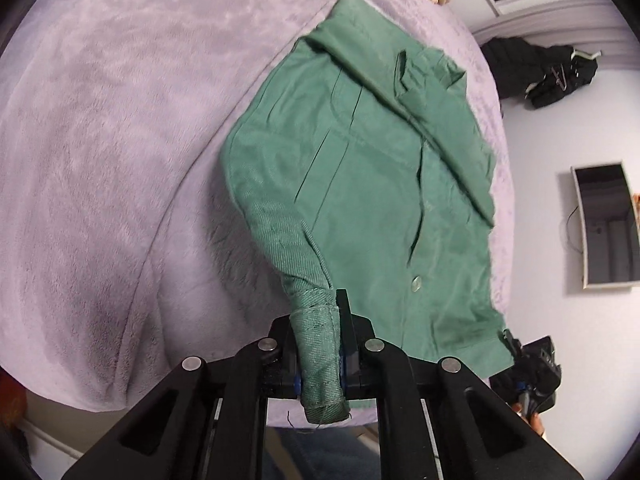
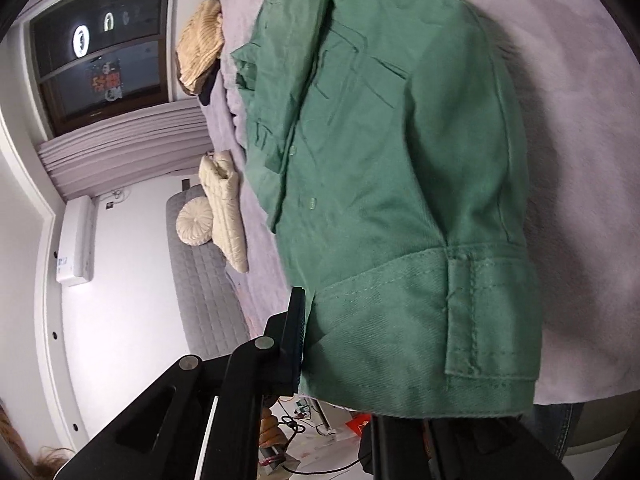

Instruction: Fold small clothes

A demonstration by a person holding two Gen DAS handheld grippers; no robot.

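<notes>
The small green cotton-twill buttoned jacket (image 1: 360,184) lies partly lifted off the lilac plush bed cover (image 1: 120,160). The left gripper (image 1: 320,360) pinches a rolled hem corner; the right gripper (image 2: 312,340) clamps the other hem corner. The cloth looks light, limp and likely to sag, so the thick hem band seems the firmest hold.

- The shirt (image 1: 360,184) is showing plain green.
- The blanket (image 1: 120,140) is looking pale lilac.
- The knitted garment (image 2: 200,46) is showing beige ribs.
- The grippers are appearing black.
</notes>
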